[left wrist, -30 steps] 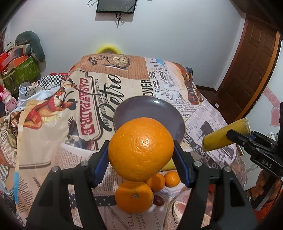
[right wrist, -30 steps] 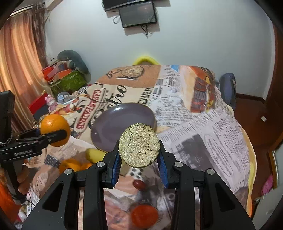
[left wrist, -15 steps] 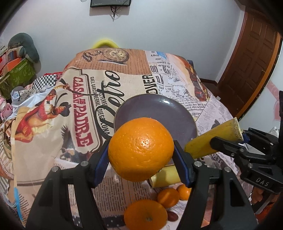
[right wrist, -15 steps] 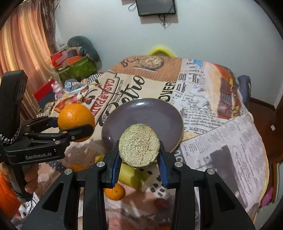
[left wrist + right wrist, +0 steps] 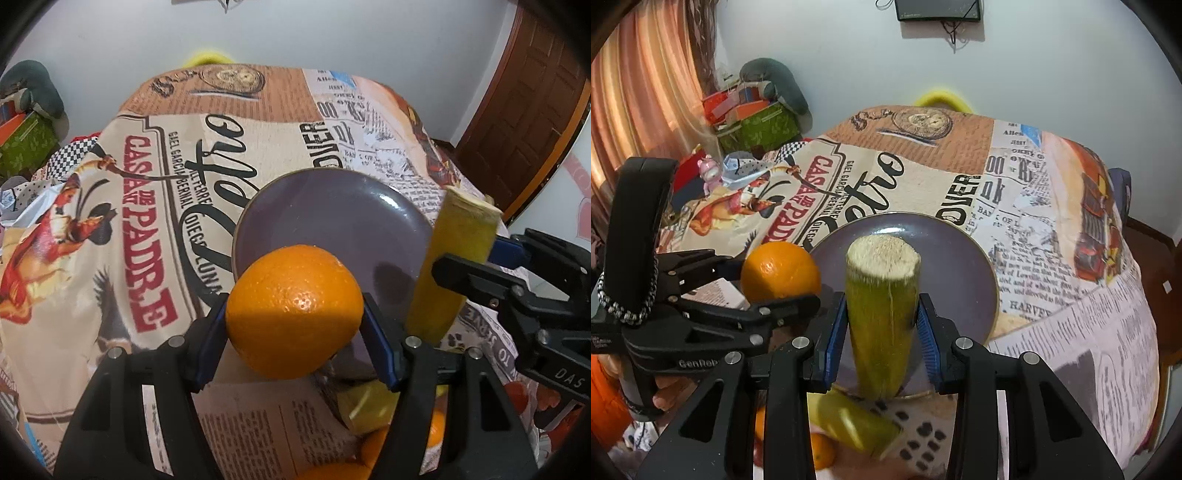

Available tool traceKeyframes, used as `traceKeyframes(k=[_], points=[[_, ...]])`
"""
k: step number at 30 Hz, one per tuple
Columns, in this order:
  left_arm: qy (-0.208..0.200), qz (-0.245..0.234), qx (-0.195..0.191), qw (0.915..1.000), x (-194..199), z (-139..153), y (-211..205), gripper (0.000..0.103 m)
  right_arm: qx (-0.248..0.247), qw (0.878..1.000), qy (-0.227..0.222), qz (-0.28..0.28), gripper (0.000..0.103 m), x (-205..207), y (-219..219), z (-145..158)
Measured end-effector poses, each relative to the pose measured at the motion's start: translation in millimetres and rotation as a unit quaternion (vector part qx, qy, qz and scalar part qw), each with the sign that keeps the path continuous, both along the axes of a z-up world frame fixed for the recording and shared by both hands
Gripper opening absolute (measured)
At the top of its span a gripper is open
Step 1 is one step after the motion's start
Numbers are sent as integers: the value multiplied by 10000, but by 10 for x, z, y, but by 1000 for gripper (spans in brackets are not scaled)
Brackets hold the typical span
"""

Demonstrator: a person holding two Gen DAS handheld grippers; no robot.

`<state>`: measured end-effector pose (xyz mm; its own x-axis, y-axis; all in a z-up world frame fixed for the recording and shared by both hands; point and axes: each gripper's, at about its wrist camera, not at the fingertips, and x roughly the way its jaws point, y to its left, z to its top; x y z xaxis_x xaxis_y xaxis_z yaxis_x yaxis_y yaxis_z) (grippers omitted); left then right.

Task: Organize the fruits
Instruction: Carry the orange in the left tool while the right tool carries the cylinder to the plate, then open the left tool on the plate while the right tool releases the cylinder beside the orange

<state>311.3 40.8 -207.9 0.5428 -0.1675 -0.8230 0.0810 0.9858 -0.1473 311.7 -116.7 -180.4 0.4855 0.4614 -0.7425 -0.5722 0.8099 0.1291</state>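
My left gripper [image 5: 295,317] is shut on a large orange [image 5: 293,308] and holds it over the near rim of the empty purple plate [image 5: 332,218]. My right gripper [image 5: 882,317] is shut on a yellow-green sugarcane piece [image 5: 881,302], tilted with its cut end up, over the plate's [image 5: 960,273] near edge. In the right wrist view the orange [image 5: 779,271] and the left gripper [image 5: 783,295] are at the left. In the left wrist view the cane [image 5: 450,258] and the right gripper [image 5: 480,266] are at the right.
A second sugarcane piece [image 5: 855,421] and small oranges [image 5: 373,450] lie on the printed tablecloth [image 5: 147,221] just before the plate. Boxes and a stuffed toy [image 5: 757,107] stand off the table's left. A brown door [image 5: 528,103] is at the right.
Both grippers have moved forward and down toward the plate. The cane has tipped from end-on to nearly upright. The loose fruit has slid toward the bottom of both views.
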Motion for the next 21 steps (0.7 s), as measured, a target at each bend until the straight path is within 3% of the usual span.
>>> traceKeyframes(k=[11, 21], points=[[41, -185, 35, 9998, 234, -106, -16, 67, -399, 9989, 25, 250, 34, 234, 130, -135], [22, -159, 0, 9999, 307, -122, -6, 67, -157, 9998, 119, 22, 34, 308, 30, -133]])
